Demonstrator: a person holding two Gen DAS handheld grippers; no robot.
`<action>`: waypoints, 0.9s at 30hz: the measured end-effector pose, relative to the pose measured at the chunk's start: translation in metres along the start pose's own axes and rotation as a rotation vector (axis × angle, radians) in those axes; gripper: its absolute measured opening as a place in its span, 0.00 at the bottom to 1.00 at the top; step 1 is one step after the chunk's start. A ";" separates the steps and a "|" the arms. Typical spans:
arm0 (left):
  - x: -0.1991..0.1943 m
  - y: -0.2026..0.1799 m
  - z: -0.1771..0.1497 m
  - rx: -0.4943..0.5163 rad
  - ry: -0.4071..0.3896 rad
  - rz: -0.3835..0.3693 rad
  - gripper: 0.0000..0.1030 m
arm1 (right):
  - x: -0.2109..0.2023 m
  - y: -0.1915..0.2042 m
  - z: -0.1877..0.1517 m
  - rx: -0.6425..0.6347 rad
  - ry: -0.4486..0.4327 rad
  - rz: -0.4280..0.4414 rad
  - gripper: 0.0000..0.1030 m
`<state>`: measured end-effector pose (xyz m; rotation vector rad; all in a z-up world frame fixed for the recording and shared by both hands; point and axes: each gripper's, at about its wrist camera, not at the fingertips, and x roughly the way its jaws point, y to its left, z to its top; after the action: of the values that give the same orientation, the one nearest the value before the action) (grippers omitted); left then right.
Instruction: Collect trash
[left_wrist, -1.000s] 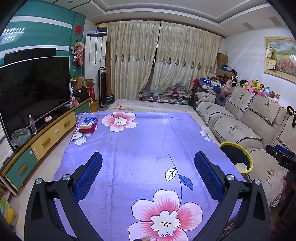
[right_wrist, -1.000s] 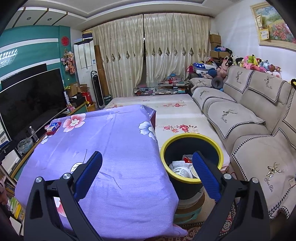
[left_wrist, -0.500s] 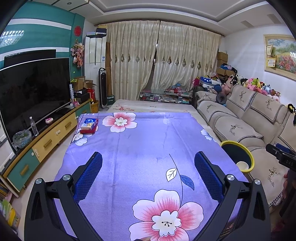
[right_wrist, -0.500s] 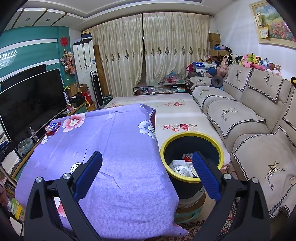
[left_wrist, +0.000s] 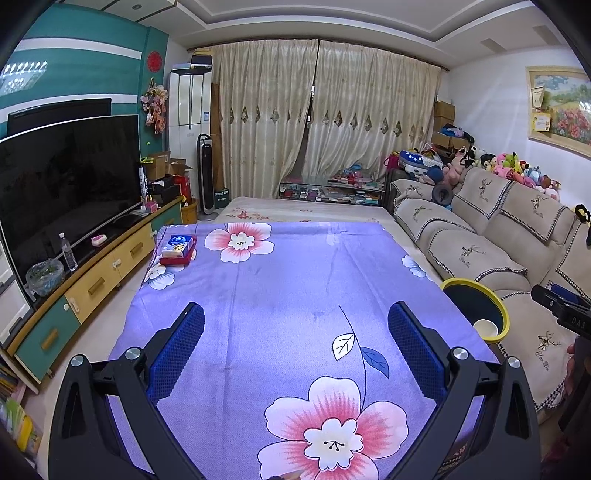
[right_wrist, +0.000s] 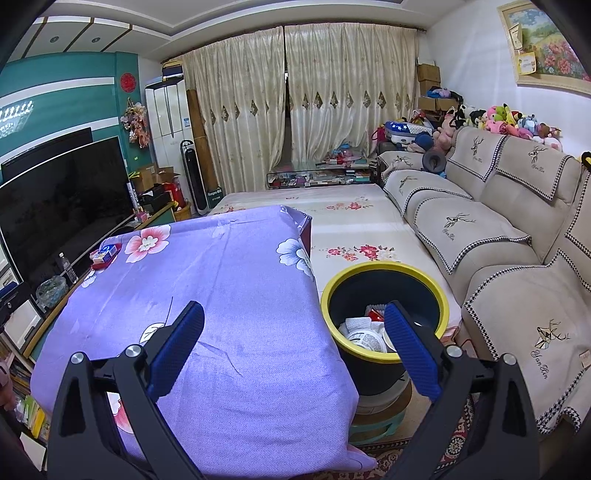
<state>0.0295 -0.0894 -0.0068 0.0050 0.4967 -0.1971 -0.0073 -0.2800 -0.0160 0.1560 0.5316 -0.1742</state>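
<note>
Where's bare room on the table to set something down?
Nearly all the purple floral tablecloth is bare, from the near edge to the far end. Only the far-left corner is taken, by the tissue box. The bin beside the right edge holds trash.

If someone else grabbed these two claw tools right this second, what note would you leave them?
Left gripper: open, holding nothing, above the purple flowered tablecloth.
Right gripper: open, holding nothing, over the table's right edge next to the yellow-rimmed bin.
Bin: on the floor between table and sofa, with white paper trash and something red already inside.
Done: some trash is in the bin.
Left: the only things in view on the table are a blue tissue pack on a red box at the far left corner. They may not be trash, so check before taking them.
</note>
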 end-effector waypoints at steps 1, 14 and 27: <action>0.000 0.000 0.000 -0.002 0.000 0.000 0.95 | 0.000 0.000 0.000 0.000 0.000 0.000 0.90; 0.003 0.000 -0.002 0.004 0.010 0.001 0.95 | 0.003 0.002 -0.003 0.000 0.004 0.005 0.90; 0.007 0.001 -0.003 0.008 0.019 0.010 0.95 | 0.004 0.002 -0.004 0.002 0.006 0.003 0.90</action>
<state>0.0347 -0.0892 -0.0125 0.0171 0.5151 -0.1890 -0.0056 -0.2772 -0.0213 0.1593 0.5370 -0.1714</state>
